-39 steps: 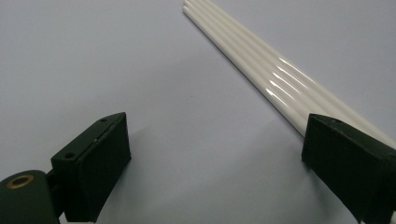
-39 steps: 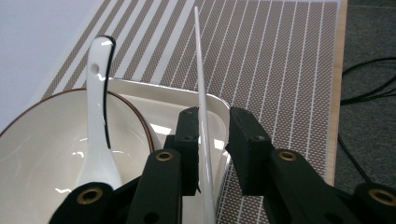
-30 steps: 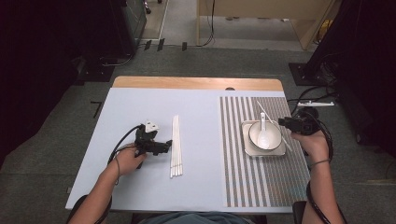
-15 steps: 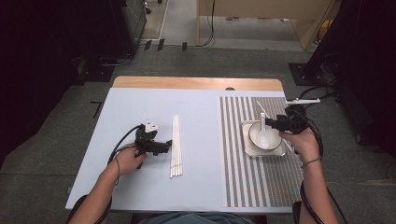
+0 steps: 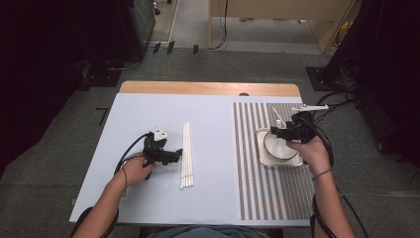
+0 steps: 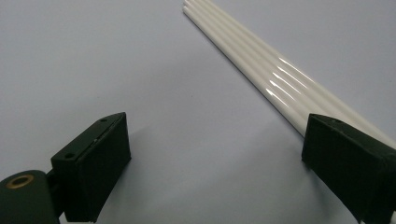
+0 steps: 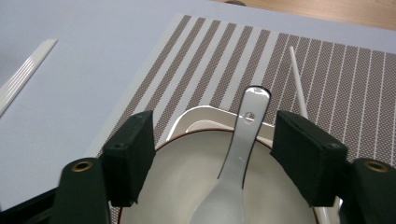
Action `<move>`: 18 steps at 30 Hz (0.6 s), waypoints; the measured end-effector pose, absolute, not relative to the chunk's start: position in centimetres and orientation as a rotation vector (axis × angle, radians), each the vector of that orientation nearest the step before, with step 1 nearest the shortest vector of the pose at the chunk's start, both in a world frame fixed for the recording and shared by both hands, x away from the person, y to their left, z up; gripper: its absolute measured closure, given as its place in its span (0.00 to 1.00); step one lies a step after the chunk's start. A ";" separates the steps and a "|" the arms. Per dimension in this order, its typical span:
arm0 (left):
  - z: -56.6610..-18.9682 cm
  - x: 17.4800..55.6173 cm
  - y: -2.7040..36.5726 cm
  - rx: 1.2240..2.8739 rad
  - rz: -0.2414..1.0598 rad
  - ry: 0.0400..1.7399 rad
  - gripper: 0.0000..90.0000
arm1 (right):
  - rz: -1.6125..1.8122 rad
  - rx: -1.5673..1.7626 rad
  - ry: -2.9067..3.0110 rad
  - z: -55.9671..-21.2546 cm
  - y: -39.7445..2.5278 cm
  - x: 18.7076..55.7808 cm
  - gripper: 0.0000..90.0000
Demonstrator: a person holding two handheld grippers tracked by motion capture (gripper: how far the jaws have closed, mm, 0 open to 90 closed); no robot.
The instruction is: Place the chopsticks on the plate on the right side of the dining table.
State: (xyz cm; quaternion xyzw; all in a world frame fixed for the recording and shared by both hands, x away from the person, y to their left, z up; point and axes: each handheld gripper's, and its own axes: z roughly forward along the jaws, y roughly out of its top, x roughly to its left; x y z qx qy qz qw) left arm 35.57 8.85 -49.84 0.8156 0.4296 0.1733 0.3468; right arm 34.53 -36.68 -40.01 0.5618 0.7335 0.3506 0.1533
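Right hand-held gripper (image 7: 212, 163) open astride spoon (image 7: 243, 135) in bowl (image 7: 182, 177)

1. The whole table (image 5: 148, 198) is seen from above the person's side, looking toward 12 o'clock.
2. The white sticks (image 6: 261, 70) are viewed close, low over the surface.
3. The bowl (image 7: 187, 186) is viewed close; the sticks (image 7: 23, 79) are shared at 9 o'clock.

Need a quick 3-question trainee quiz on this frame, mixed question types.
1. True or false: the right gripper is shut on the spoon.
2. The white sticks lie on: A) the striped mat, B) the plain blue surface, C) the bowl.
3. Fill in: the spoon rests in the ___.

Key: 1 false, its fingers stand open either side of the handle; 2 B; 3 bowl.
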 end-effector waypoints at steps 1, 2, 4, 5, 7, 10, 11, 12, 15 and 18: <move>-49.8 35.6 8.9 2.116 0.450 1.115 0.09 | 0.999 1.606 2.103 -39.9 -36.4 34.5 0.35; -49.8 35.6 8.9 2.116 0.450 1.115 0.09 | 1.001 1.595 2.110 -39.9 -36.1 34.4 0.34; -49.9 35.6 8.8 2.113 0.450 1.116 0.09 | 1.021 1.593 2.118 -39.8 -35.4 34.4 0.33; -49.9 35.6 8.8 2.113 0.450 1.116 0.09 | 1.021 1.593 2.118 -39.8 -35.4 34.4 0.33; -49.9 35.6 8.8 2.113 0.450 1.116 0.09 | 1.020 1.598 2.115 -39.8 -35.0 34.4 0.31; -49.9 35.6 8.8 2.113 0.450 1.116 0.09 | 1.012 1.605 2.098 -39.8 -34.0 34.4 0.27; -49.9 35.6 8.8 2.113 0.450 1.116 0.09 | 1.012 1.605 2.098 -39.8 -34.0 34.4 0.27; -49.9 35.6 8.8 2.113 0.450 1.116 0.09 | 1.009 1.600 2.099 -39.8 -33.8 34.4 0.26; -49.9 35.6 8.8 2.113 0.450 1.116 0.09 | 1.014 1.586 2.118 -39.9 -32.9 34.4 0.26; -49.9 35.6 8.8 2.112 0.450 1.116 0.09 | 1.017 1.573 2.136 -40.1 -32.2 34.4 0.26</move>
